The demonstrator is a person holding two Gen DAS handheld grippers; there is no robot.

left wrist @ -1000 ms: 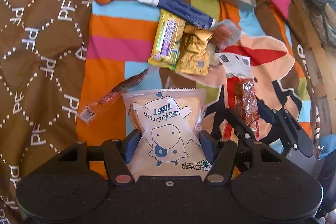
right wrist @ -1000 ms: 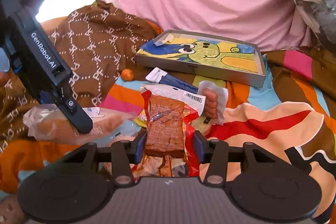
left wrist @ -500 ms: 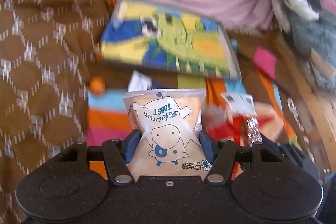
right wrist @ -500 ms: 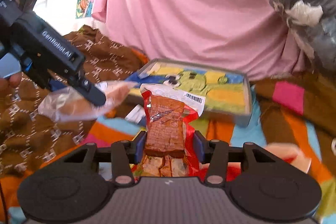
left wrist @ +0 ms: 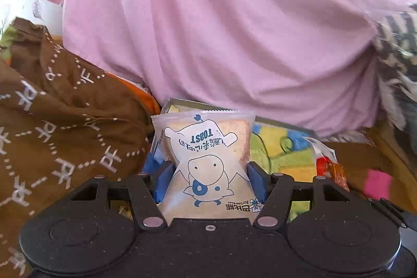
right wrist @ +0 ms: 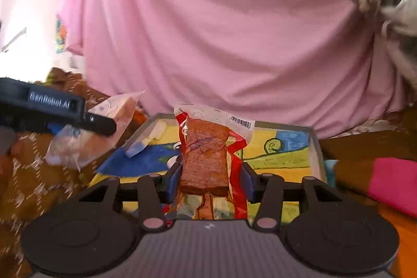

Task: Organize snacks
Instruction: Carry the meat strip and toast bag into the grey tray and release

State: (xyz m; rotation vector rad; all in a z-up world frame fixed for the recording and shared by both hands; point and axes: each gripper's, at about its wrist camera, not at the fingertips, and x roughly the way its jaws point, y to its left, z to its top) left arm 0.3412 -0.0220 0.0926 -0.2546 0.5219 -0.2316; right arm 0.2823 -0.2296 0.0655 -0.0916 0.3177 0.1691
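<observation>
We are holding a snack in each of our tongs. In the left wrist view the left tongs (left wrist: 209, 180) are clenching a toast packet (left wrist: 206, 160), a pale bag printed with a blue cartoon animal and the word "Toast" upside down; it is standing upright at the bottom centre of the frame, pinched between the two blue pads (left wrist: 163, 181). Behind it, in the middle of the frame, a shallow tray (left wrist: 284, 137) with a bright yellow, green and blue drawing inside is lying partly hidden by the packet. A pink sheet (left wrist: 221, 25) is filling the upper half of the frame, and a brown patterned blanket (left wrist: 60, 137) is covering the left side.

In the right wrist view the right tongs (right wrist: 211, 177) are gripping a red snack packet (right wrist: 206, 155) holding a brown slab, with a white barcode strip across its top; it is standing upright at the lower centre, over the near part of the tray (right wrist: 316, 147). At the left edge of this frame we are seeing the left tongs (right wrist: 101, 123) from the side, holding the toast packet (right wrist: 91, 132) in the air just beside the tray's left rim; the picture is blurring there, so we cannot tell whether the packet is touching the rim. A bright pink patch (right wrist: 396, 184) of the striped cover is showing at the right edge
</observation>
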